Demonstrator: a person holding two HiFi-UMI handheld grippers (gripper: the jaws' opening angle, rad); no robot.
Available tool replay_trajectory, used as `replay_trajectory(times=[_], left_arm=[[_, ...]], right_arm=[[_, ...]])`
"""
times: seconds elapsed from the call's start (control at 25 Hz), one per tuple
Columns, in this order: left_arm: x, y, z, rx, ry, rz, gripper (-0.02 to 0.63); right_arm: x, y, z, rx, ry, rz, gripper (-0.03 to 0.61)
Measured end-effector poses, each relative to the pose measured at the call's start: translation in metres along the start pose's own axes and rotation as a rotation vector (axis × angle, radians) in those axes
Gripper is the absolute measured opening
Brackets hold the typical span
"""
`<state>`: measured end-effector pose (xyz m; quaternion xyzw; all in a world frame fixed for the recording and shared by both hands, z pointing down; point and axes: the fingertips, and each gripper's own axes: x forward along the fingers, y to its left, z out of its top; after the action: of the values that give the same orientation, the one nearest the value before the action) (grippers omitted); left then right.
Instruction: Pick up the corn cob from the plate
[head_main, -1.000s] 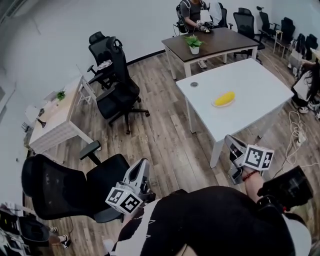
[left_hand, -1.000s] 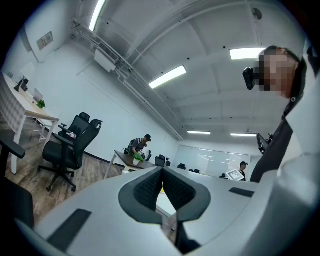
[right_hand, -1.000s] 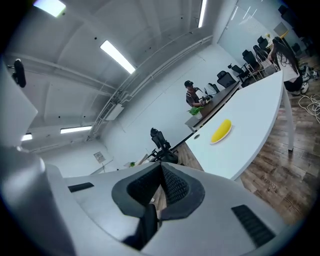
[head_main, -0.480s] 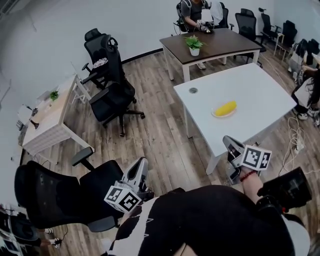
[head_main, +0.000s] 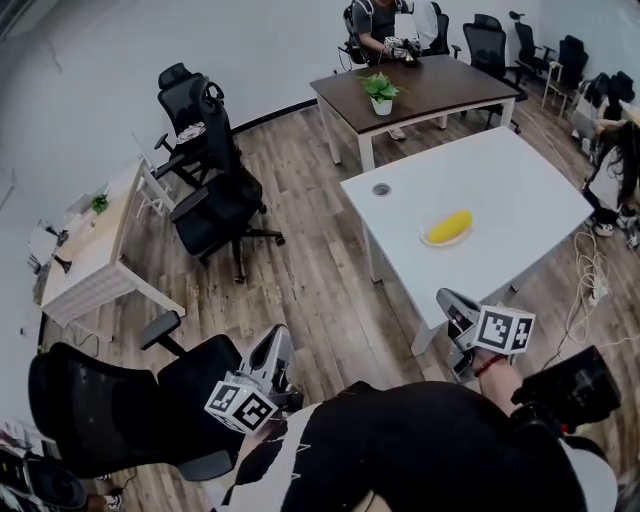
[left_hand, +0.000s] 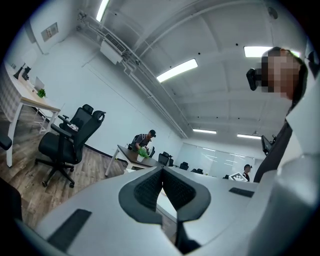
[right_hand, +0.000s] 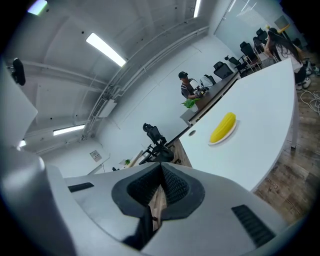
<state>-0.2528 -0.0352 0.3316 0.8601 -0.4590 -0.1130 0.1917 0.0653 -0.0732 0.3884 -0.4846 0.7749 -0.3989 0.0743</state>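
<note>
A yellow corn cob (head_main: 448, 227) lies on a small plate (head_main: 430, 240) near the middle of the white table (head_main: 520, 180). The right gripper view shows the same corn cob (right_hand: 223, 127) and plate (right_hand: 216, 141) ahead and to the right. My right gripper (head_main: 447, 300) hangs just short of the table's near edge, well away from the cob, with its jaws shut and empty (right_hand: 161, 169). My left gripper (head_main: 281, 338) is farther left, over the floor beside a black chair. It is also shut with nothing in it (left_hand: 162, 172).
A black office chair (head_main: 110, 400) stands close at my left, and two more chairs (head_main: 215, 190) stand farther off. Beyond the white table is a brown desk (head_main: 430, 85) with a potted plant (head_main: 381, 92), where a person (head_main: 380, 25) sits. Cables (head_main: 590, 280) lie at right.
The white table and the corn have drawn nearer in the head view as I step toward them. Both grippers ride along a little lower, still shut.
</note>
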Motion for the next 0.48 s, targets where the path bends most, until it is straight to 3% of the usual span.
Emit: replay_trajectory(times=[0.12,0.28,0.48], left_arm=[[0.001,0.01,-0.004,-0.004,0.013,0.02,0.014],[0.012,0.011,-0.008,-0.017,0.05,-0.014,0.014],[0.046,0.018,-0.005,-0.002,0.094,-0.1,0.014]], right_arm=[[0.001,-0.009,-0.01,0.045,0.005,-0.014,0.015],[-0.002,-0.021,-0.009,0.143,-0.025,-0.039,0.015],[0.002,-0.033,-0.005,0.133,-0.062,-0.103,0.015]])
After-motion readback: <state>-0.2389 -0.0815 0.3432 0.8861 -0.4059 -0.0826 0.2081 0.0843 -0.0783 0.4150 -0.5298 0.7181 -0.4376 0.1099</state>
